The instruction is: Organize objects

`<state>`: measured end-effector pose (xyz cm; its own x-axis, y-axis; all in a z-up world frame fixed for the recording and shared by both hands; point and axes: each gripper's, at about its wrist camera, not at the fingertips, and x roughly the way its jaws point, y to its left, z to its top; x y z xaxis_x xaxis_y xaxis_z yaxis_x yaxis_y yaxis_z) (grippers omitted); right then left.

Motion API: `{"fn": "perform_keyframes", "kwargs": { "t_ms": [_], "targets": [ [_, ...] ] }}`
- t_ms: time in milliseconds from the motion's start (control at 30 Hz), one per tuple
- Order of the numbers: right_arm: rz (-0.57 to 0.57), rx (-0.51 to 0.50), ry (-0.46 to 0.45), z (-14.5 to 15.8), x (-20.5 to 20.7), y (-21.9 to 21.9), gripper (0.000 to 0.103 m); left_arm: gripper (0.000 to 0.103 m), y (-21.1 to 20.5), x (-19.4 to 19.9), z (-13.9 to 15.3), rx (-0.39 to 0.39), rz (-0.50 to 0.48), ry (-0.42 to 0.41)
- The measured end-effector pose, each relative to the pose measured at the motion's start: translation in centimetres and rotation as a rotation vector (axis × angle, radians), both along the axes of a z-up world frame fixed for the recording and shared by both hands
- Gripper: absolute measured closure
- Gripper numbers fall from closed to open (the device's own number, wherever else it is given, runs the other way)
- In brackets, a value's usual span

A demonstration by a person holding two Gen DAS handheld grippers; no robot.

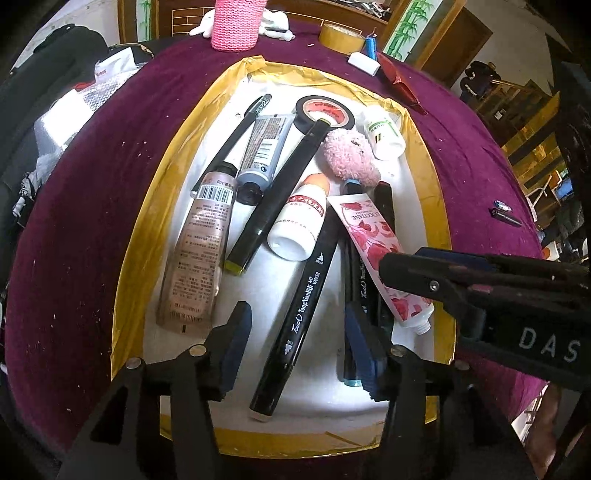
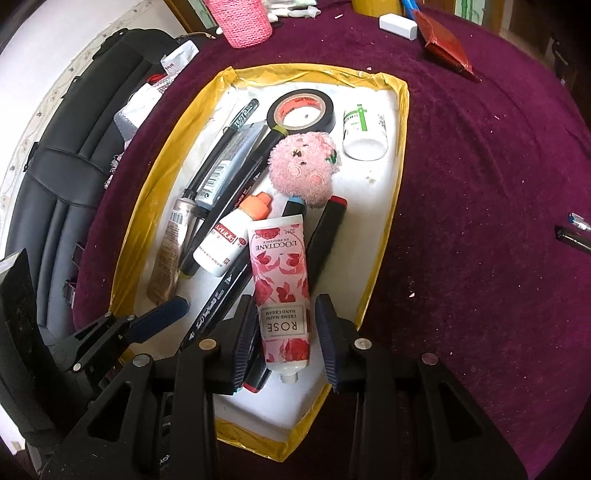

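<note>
A yellow-rimmed white tray (image 1: 432, 177) (image 2: 400, 122) on the purple tablecloth holds several items: black art markers (image 1: 299, 314), a rose hand cream tube (image 1: 373, 251) (image 2: 282, 288), a beige tube (image 1: 195, 254), a grey tube (image 1: 264, 147), a white glue bottle (image 1: 299, 225) (image 2: 225, 243), a pink plush ball (image 1: 349, 155) (image 2: 301, 170), black tape (image 1: 325, 114) (image 2: 301, 110) and a small white bottle (image 1: 384, 133) (image 2: 364, 133). My left gripper (image 1: 295, 350) is open over the tray's near end, around a marker. My right gripper (image 2: 284, 339) is open, its pads either side of the hand cream tube.
Outside the tray on the cloth lie a pink knitted cup (image 1: 238, 22) (image 2: 243, 22), a roll of brown tape (image 1: 341, 37), a white eraser (image 1: 364, 63) (image 2: 399, 23), a red packet (image 2: 447, 48) and two small pens (image 1: 506, 214) (image 2: 574, 232). A black bag (image 2: 74, 177) lies left.
</note>
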<state>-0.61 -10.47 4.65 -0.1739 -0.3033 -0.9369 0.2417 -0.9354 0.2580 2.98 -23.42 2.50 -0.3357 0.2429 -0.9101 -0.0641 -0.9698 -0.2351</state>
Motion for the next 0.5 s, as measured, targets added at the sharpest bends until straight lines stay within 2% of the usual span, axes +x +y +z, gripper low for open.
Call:
{"fn": "perform_keyframes", "kwargs": {
  "t_ms": [300,500],
  "targets": [
    [-0.002,-0.023,0.006,0.6,0.6,1.0,0.072,0.054,1.1,1.0,0.7,-0.009,0.012,0.008],
    [0.025,-0.04,0.014,1.2,1.2,1.2,0.072,0.051,1.1,2.0,1.3,-0.02,0.071,0.01]
  ]
}}
